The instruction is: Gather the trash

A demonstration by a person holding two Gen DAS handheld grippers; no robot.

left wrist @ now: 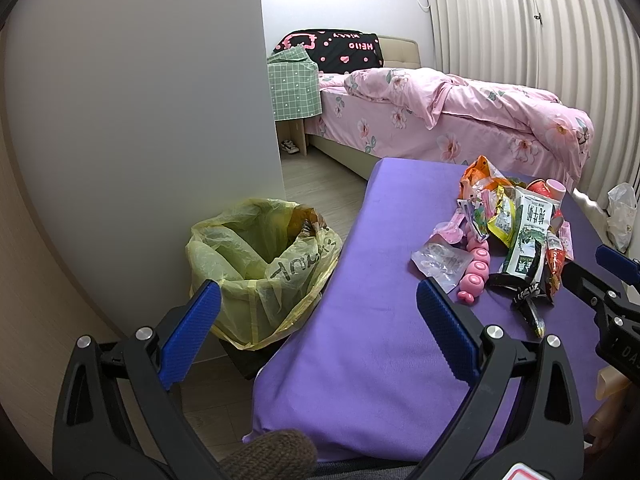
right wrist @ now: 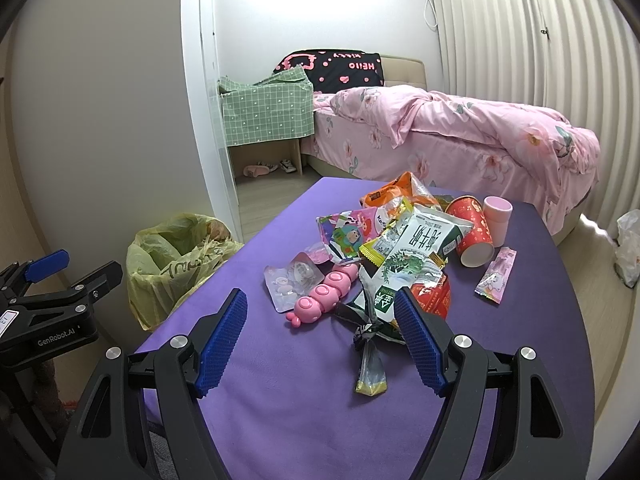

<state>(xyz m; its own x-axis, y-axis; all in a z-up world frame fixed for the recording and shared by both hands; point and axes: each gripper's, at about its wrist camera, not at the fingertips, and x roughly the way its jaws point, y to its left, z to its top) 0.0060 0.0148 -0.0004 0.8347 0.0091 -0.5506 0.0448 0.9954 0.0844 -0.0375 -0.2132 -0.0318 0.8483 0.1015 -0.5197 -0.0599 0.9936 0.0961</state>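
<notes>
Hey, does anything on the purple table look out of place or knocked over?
Yes. A red paper cup lies tipped on its side in the trash pile, and a pink caterpillar toy sits among the wrappers, which looks more like a toy than trash. Both claws are open and empty.

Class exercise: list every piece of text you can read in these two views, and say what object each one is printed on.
"GenRobot.AI": left gripper body.
"HELLO KITTY", upside down: black pillow.
"纯牛奶": milk carton.
Yellow bin bag: large lettering, creased, unreadable.
Snack wrappers and red cup: print too small.
</notes>
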